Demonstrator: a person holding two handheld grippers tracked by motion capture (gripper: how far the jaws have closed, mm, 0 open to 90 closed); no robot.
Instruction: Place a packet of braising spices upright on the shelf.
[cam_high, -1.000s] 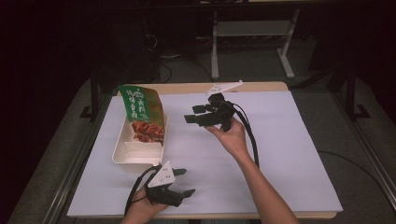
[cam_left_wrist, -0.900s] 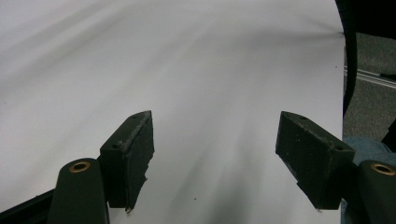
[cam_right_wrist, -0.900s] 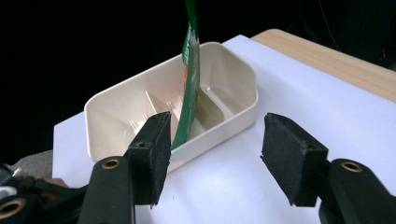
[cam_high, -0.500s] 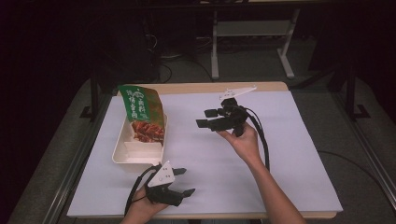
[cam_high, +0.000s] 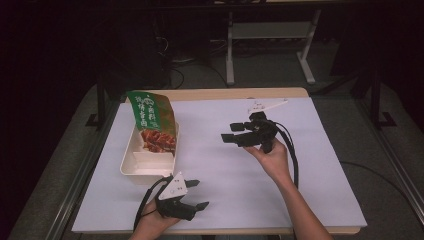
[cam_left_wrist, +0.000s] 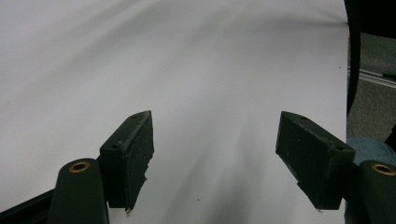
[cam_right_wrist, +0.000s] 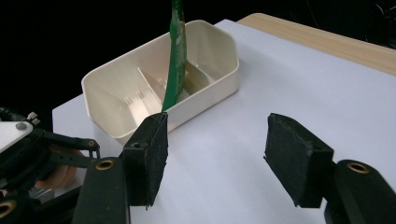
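Note:
A green snack bag (cam_high: 151, 120) with a red food picture stands tilted in a cream divided tray (cam_high: 131, 162) at the table's left. In the right gripper view the bag (cam_right_wrist: 176, 51) appears edge-on inside the tray (cam_right_wrist: 212, 74). My right gripper (cam_high: 232, 133) is held above the middle of the table, open and empty, pointing left toward the tray; its jaws (cam_right_wrist: 215, 158) stand wide apart. My left gripper (cam_high: 197, 194) rests near the front edge just below the tray, open with nothing between its jaws (cam_left_wrist: 215, 154).
White paper (cam_high: 210, 165) covers the wooden table (cam_high: 200, 94). A white metal stand (cam_high: 270, 35) is on the floor behind the table. Dark floor and rails flank both sides. The left hand's gripper (cam_right_wrist: 32, 154) shows at the lower left of the right gripper view.
My right gripper has drawn back to the right and toward the person, away from the bag and tray. The left gripper has stayed put.

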